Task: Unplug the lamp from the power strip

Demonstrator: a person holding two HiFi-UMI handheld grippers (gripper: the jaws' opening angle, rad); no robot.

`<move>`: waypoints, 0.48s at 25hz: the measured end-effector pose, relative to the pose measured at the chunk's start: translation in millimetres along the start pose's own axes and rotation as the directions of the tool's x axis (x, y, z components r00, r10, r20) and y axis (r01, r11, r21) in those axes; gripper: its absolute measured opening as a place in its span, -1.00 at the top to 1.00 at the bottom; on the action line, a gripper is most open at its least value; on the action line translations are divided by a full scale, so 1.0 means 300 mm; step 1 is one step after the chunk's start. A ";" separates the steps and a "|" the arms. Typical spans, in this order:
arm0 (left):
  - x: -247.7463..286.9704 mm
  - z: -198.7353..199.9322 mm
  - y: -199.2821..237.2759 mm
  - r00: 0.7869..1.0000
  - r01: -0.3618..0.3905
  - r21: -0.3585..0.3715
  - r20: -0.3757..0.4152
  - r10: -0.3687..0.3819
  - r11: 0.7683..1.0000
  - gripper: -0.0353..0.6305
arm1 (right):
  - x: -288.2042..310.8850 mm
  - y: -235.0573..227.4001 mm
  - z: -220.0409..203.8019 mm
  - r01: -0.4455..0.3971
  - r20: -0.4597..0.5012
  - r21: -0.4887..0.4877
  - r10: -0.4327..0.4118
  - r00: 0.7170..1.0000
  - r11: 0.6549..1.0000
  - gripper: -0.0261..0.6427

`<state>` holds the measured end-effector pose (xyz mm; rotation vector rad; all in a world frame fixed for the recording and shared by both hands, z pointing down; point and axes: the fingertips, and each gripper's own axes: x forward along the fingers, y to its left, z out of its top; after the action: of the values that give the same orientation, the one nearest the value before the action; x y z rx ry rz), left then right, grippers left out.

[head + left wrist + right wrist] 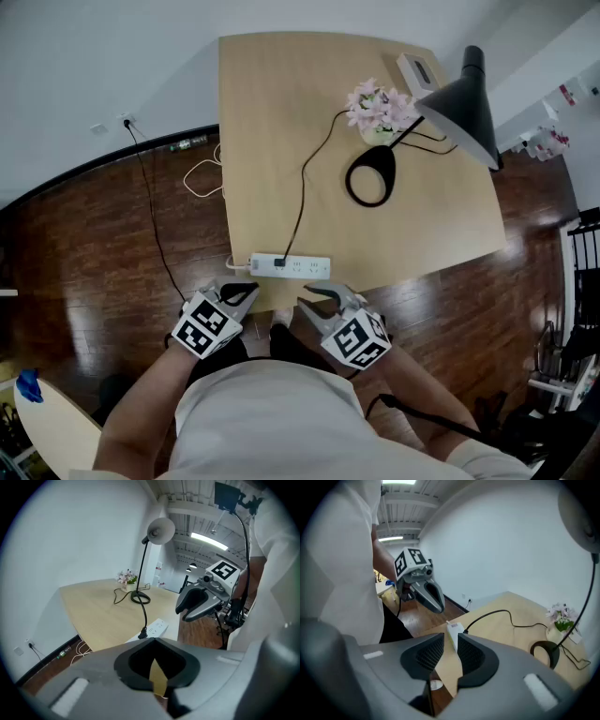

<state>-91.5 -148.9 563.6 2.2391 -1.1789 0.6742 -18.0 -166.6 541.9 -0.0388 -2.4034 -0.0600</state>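
A white power strip [298, 266] lies at the near edge of the wooden table [272, 112]. The lamp's black plug [279, 263] sits in it, and its black cord [302, 192] runs back to the ring base [371, 175] of the black lamp [466, 101]. Both grippers hover off the table's front edge, just short of the strip. My left gripper [240, 293] is shut and holds nothing. The jaws of my right gripper [323, 298] stand slightly apart and are empty. The strip [453, 630] shows through the right gripper's gap [451, 641]. In the left gripper view the strip [157, 627] lies beyond the jaws [154, 654].
A vase of pink flowers [380, 108] and a small white device [418, 71] stand at the table's far side near the lamp. A wall socket [127, 122] feeds a black cable [155, 234] across the wooden floor, and white cables [202, 175] lie left of the table.
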 end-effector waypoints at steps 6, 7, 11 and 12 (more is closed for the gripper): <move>0.122 -0.002 0.061 0.991 0.085 0.034 -0.104 -0.082 0.996 0.88 | 0.194 -0.116 -0.038 -0.037 -0.105 -0.018 0.035 0.994 0.999 0.63; 0.142 -0.010 0.070 0.988 0.100 0.021 -0.119 -0.097 0.995 0.88 | 0.222 -0.127 -0.045 -0.045 -0.125 -0.038 0.040 0.991 0.998 0.63; 0.204 -0.038 0.095 0.976 0.142 0.005 -0.170 -0.139 0.990 0.89 | 0.299 -0.143 -0.058 -0.102 -0.173 -0.086 0.086 0.981 0.991 0.62; 0.215 -0.044 0.100 0.973 0.150 0.011 -0.177 -0.146 0.989 0.89 | 0.310 -0.143 -0.055 -0.115 -0.178 -0.093 0.097 0.979 0.989 0.62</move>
<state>-87.4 -193.1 620.7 2.2099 -0.9129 0.8096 -77.7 -209.1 615.1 -0.2019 -2.2186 -0.1326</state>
